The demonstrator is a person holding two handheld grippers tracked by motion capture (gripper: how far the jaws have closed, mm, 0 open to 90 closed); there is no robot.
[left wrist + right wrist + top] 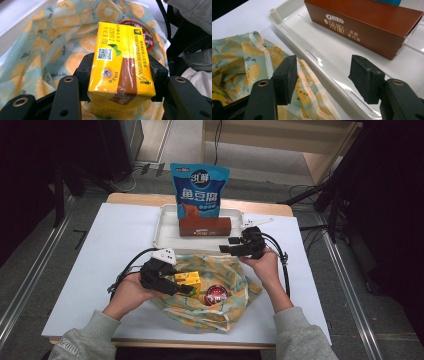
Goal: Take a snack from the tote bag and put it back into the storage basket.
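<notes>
Left tongs (120, 75): I gripped the carton (120, 65) over the bag (220, 285).
Right tongs (324, 77): open, empty.
Next: probably tray (167, 237).

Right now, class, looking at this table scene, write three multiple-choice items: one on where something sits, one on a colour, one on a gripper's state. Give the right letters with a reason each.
1. Where does the brown biscuit box lie?
A. in the white tray
B. inside the fruit-print bag
C. on the floor

2. What colour is the carton held by the left gripper?
A. green
B. yellow
C. white

3. What is the state of the right gripper?
A. shut on the bag
B. shut on the tray rim
C. open, holding nothing

Answers:
1 A, the high view shows the box on the tray floor in front of the blue snack pouch.
2 B, the left gripper view shows a yellow carton with a brown band between the jaws.
3 C, the right gripper view shows its jaws apart with only tray and bag behind the gap.
</notes>
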